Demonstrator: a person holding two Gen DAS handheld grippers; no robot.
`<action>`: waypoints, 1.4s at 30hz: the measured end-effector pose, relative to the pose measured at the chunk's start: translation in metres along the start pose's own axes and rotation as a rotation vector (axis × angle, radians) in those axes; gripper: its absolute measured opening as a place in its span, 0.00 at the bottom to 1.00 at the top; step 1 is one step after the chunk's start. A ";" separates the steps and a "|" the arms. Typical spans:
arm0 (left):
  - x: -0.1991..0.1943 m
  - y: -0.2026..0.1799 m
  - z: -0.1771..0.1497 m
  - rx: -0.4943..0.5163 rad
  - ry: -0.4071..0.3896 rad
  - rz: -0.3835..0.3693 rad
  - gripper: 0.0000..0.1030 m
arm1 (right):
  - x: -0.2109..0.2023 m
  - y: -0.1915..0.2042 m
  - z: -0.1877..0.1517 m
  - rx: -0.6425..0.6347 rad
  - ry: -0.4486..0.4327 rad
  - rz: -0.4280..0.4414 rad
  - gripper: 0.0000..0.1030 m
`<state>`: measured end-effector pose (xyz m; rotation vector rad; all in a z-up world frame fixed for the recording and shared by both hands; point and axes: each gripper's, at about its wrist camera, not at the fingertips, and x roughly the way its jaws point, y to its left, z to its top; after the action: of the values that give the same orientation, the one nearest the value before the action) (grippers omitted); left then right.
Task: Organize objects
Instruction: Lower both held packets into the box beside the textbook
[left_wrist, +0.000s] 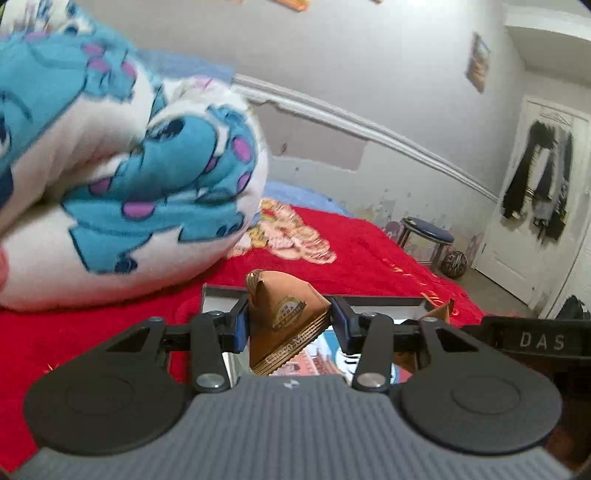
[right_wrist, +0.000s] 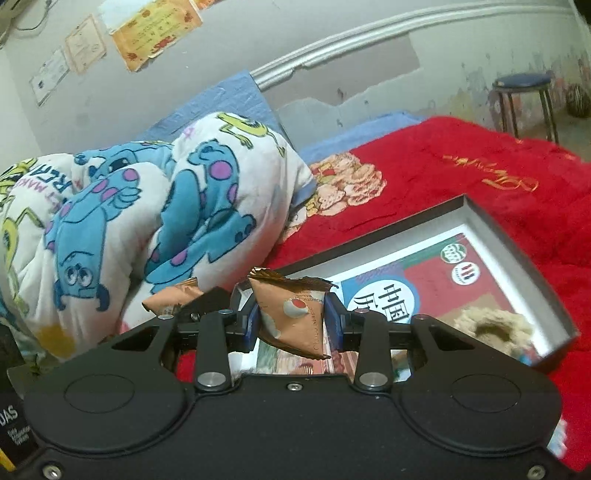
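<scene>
Each snack packet is clamped and hanging over the box (right_wrist: 517, 254): one (left_wrist: 286, 317) in your left gripper (left_wrist: 290, 321), one (right_wrist: 295, 317) in your right gripper (right_wrist: 291, 317). Lower both inside the box rim before letting go, and set them flat, side by side, clear of the red blanket (right_wrist: 461, 158).

Brown packet (left_wrist: 286, 317) between gripper fingers (left_wrist: 240, 325)

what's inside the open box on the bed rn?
The box shows only a printed sheet with Chinese characters and a biscuit picture on its floor. No loose packets visible inside. The near part is hidden behind the right gripper and its orange snack packet.
</scene>
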<state>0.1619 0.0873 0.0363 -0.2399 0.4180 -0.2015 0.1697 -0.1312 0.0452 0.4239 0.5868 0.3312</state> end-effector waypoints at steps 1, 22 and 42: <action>0.004 0.003 -0.003 -0.008 0.010 0.001 0.48 | 0.008 -0.003 0.001 0.003 0.003 -0.005 0.34; 0.027 -0.007 -0.033 0.061 0.111 0.091 0.53 | 0.048 -0.021 -0.016 -0.012 0.048 -0.054 0.34; 0.036 -0.016 -0.041 0.116 0.171 0.123 0.54 | 0.059 -0.024 -0.020 -0.036 0.128 -0.118 0.36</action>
<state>0.1746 0.0560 -0.0094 -0.0828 0.5874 -0.1254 0.2085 -0.1214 -0.0086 0.3334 0.7268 0.2564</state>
